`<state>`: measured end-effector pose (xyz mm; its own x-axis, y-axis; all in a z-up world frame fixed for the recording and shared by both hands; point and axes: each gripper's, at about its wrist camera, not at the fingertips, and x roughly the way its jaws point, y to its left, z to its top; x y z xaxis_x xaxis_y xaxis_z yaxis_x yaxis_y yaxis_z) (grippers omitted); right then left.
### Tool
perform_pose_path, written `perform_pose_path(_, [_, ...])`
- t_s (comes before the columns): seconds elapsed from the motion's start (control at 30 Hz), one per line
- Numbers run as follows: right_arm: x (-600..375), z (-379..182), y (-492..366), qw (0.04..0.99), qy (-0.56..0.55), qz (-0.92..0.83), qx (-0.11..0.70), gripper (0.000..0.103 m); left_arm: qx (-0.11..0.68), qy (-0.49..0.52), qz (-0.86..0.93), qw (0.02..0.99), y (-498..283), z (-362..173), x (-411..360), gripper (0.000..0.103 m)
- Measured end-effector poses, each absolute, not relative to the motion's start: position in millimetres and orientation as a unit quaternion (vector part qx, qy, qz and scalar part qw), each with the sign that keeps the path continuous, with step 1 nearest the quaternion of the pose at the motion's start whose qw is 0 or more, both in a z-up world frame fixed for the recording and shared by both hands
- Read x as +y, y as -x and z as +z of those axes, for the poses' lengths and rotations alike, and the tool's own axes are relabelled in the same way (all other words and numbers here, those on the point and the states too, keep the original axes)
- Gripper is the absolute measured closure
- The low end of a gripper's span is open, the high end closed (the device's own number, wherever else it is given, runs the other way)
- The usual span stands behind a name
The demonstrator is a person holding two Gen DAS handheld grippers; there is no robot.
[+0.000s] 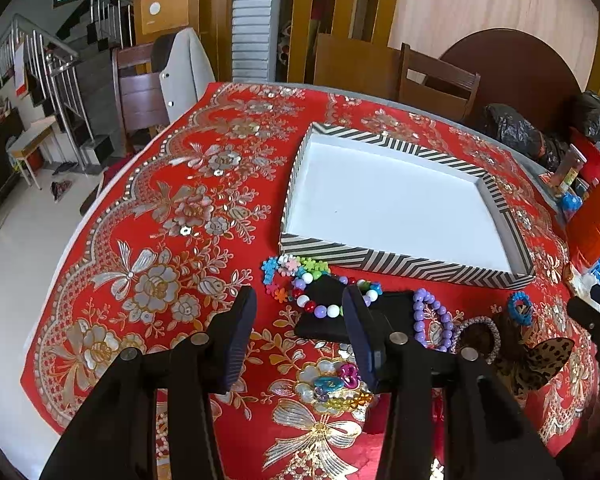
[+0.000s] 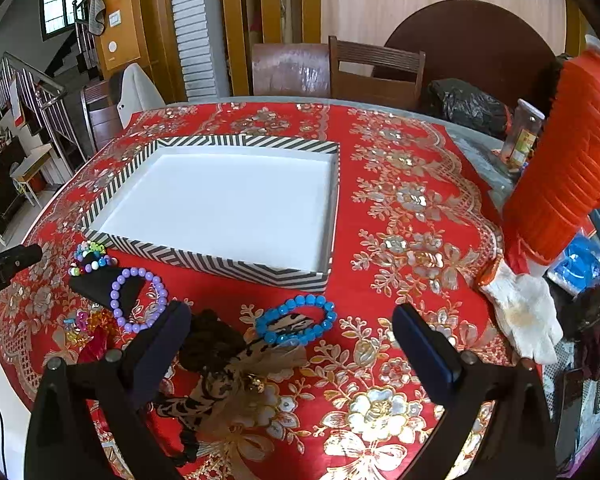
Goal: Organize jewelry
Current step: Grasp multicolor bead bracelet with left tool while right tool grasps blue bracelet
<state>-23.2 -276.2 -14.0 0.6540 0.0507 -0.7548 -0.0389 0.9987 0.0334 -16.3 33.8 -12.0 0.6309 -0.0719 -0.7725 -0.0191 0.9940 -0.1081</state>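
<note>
A shallow white box with a black-and-white striped rim (image 1: 404, 266) (image 2: 220, 258) lies empty on the red floral tablecloth. Jewelry lies in front of it: a multicoloured bead bracelet (image 1: 324, 306), a purple bead bracelet (image 1: 430, 318) (image 2: 140, 298), a blue bead bracelet (image 2: 296, 320) (image 1: 520, 308), a leopard-print hair bow (image 2: 220, 368) (image 1: 536, 360) and small coloured charms (image 1: 336, 384). My left gripper (image 1: 300, 316) is open and empty, just short of the multicoloured bracelet. My right gripper (image 2: 292, 340) is open and empty, over the blue bracelet and the bow.
A black pad (image 1: 324, 320) lies under the bracelets. An orange ribbed container (image 2: 568, 160), a white glove (image 2: 524, 312), a jar (image 2: 520, 136) and black bags (image 2: 464, 108) crowd the table's right side. Wooden chairs (image 2: 376, 72) stand behind the table.
</note>
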Motion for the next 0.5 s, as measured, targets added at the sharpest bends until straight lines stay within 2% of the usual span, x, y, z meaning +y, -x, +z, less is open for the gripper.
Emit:
perform_pose_path(0.33, [-335, -32, 27, 0.893, -0.057, -0.001, 0.447, 0.001, 0.478, 0.169, -0.044, 0.861, -4, -34, 70, 0.054])
perform_pose_path(0.5, [-343, -45, 29, 0.882, -0.076, 0.01, 0.464, 0.012, 0.494, 0.208, -0.064, 0.841, -15, -47, 68, 0.054])
